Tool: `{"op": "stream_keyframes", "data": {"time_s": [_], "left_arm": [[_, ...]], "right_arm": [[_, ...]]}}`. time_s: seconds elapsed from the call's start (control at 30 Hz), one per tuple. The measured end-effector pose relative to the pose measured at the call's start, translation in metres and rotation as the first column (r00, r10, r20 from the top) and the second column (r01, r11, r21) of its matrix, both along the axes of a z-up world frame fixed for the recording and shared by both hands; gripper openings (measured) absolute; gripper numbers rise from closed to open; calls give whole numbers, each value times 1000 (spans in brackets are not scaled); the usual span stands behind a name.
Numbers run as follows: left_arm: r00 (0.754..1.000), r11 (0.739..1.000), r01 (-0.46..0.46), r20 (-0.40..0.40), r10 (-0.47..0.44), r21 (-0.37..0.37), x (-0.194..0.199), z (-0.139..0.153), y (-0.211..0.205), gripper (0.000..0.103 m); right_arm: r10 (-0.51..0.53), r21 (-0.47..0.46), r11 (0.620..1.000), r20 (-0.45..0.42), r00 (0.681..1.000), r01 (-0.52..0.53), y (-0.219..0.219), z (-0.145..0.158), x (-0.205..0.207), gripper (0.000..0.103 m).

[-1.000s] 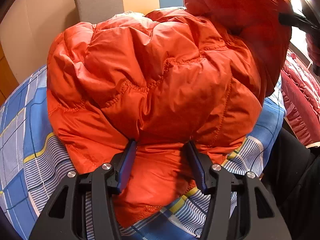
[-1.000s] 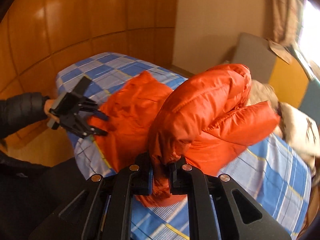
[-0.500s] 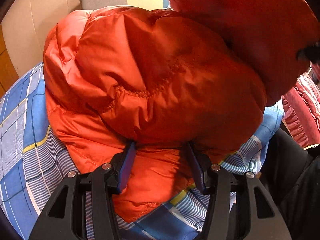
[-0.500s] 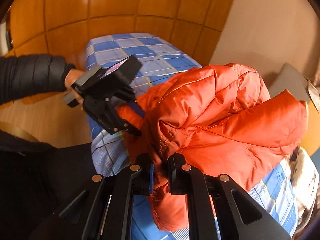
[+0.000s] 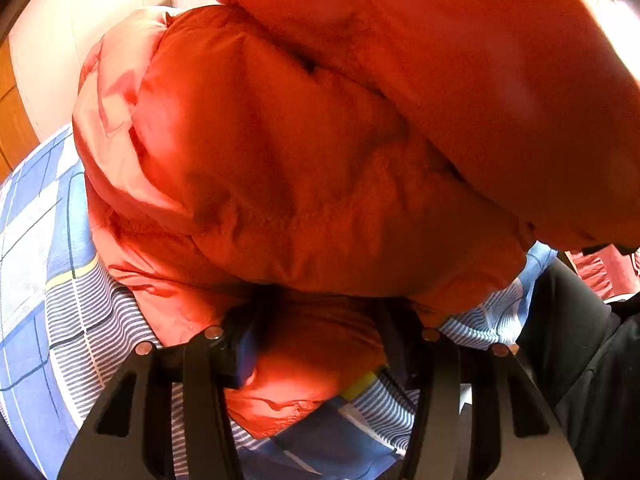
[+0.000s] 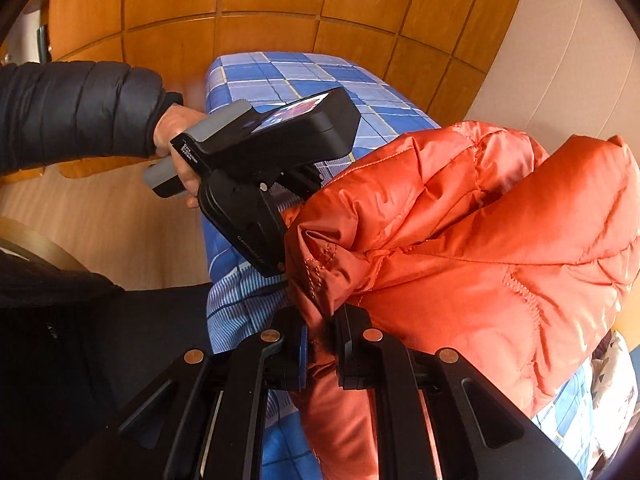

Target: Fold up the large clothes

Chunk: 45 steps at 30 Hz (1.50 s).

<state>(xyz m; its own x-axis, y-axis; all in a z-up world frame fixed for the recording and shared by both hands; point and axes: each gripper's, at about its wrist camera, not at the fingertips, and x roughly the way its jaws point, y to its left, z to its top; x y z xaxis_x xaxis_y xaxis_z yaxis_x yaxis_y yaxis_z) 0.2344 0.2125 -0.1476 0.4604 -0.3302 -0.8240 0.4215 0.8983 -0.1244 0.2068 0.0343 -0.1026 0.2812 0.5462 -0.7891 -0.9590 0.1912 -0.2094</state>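
We are midway through a fold of the orange down jacket (image 6: pixel 480 240), which lies bunched on the bed with the blue checked sheet (image 6: pixel 304 76). Our right gripper (image 6: pixel 322 356) has its fingers (image 6: pixel 347 354) clamped nearly together on a pinch of the jacket's edge, with fabric trailing down between them. The lifted part arches as a thick puffy roll over the rest of the garment and toward the near edge of the bed.

Our left gripper (image 5: pixel 320 344) sits low at that near edge, its fingers about half apart with a fold of the jacket's lower layer between them. The fabric fills the gap, yet the overhanging roll shades the tips, so we cannot tell whether the pads truly press on it or merely straddle it. In the right wrist view the left hand (image 6: pixel 176 148) holds its tool just beside the lifted bundle.

We judge that this step is carrying one side over onto the other, with the left side serving as an anchor. The next move calls for laying the carried part down squarely over the lower layer, aligning the edges before the right fingers let go. Down filling springs back, so we expect the stack to need pressing flat, or it may slide and unroll.
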Motion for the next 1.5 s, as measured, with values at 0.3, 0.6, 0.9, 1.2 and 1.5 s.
{"op": "stream_keyframes", "data": {"time_s": [0.3, 0.6, 0.9, 1.2, 1.5], "left_arm": [[1000, 1000, -15, 3, 15, -16, -2, 1, 12, 51], [997, 994, -76, 5, 77, -74, -9, -8, 29, 51], [994, 991, -107, 23, 110, -81, -19, -7, 37, 50], [993, 993, -112, 27, 113, -48, -24, -6, 29, 50], [998, 996, -41, 47, 37, 81, -31, 8, 15, 50]], "right_arm": [[-88, 50, 995, -49, 995, 91, -14, 7, 8, 9], [-358, 174, 905, -187, 915, 389, -34, 16, 11, 9], [-598, 322, 522, -522, 608, 790, -127, 29, 12, 9], [-693, 348, 299, -561, 452, 889, -200, 28, -3, 9], [-768, 263, 118, -587, 256, 958, -267, -4, 17, 9]]}}
